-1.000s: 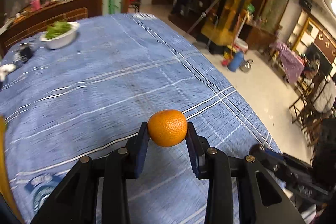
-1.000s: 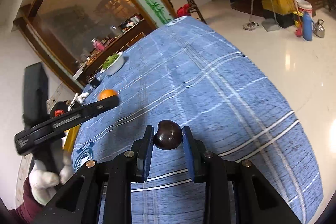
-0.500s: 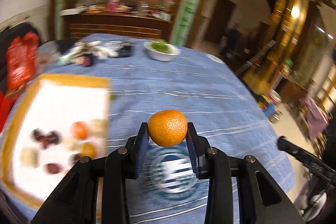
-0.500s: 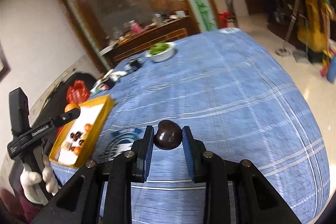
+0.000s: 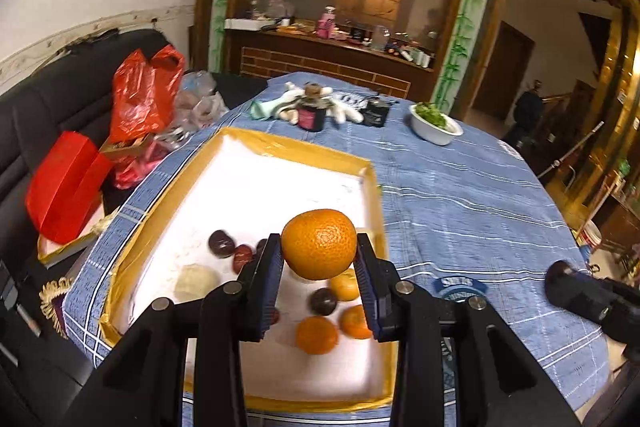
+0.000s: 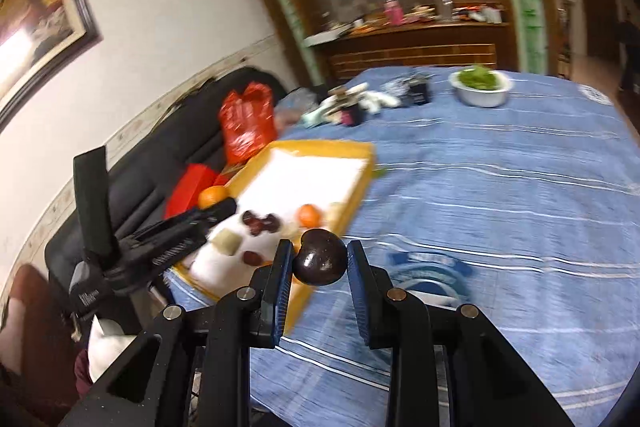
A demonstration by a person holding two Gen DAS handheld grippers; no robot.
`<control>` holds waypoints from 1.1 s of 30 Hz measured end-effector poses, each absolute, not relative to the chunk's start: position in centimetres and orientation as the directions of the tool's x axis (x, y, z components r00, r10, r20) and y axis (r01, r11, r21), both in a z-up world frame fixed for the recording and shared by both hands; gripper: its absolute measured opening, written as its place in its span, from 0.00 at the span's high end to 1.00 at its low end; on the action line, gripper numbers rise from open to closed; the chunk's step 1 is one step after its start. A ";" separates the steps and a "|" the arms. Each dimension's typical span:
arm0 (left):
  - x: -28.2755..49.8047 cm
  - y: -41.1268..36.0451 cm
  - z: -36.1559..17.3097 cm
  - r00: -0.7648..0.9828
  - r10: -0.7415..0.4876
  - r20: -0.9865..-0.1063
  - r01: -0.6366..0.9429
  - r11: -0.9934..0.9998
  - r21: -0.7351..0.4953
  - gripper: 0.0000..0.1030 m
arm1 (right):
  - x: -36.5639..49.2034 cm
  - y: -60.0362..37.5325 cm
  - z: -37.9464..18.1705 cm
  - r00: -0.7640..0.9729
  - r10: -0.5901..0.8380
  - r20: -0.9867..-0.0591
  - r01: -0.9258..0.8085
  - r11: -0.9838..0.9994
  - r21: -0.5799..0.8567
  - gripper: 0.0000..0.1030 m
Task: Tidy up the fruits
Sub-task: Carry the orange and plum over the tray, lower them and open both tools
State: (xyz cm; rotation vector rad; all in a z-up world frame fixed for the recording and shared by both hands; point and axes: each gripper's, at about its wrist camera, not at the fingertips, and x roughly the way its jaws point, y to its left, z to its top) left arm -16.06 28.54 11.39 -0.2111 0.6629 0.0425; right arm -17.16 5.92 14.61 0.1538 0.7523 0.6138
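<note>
My left gripper (image 5: 319, 261) is shut on an orange mandarin (image 5: 319, 243) and holds it above the near part of a white tray with a yellow rim (image 5: 280, 195). The tray holds several mandarins (image 5: 316, 335), dark plums (image 5: 221, 242) and a pale fruit (image 5: 197, 281). My right gripper (image 6: 319, 269) is shut on a dark plum (image 6: 319, 262) above the blue cloth, just right of the tray (image 6: 312, 171). The left gripper with its mandarin (image 6: 213, 196) shows at the left in the right wrist view.
A blue checked cloth (image 5: 460, 195) covers the table. A white bowl of greens (image 5: 434, 123), a dark jar (image 5: 310, 117) and small items stand at the far side. Red bags (image 5: 140, 95) lie on a black sofa to the left.
Both grippers have swung left toward the tray, still holding their fruit. The left gripper now hangs over the tray; the right one is closer to the tray's right rim.
</note>
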 end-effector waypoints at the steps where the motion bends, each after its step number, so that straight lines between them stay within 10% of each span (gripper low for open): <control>1: -15.9 29.0 11.0 0.783 -0.020 -0.622 -0.116 0.977 -0.178 0.67 | -16.9 7.0 14.3 0.551 0.583 -0.597 -0.476 0.807 0.349 0.70; 33: -14.3 31.8 7.8 0.727 0.069 -0.683 -0.191 0.976 -0.104 0.67 | -15.0 13.6 7.6 0.426 0.577 -0.697 -0.467 0.800 0.376 0.69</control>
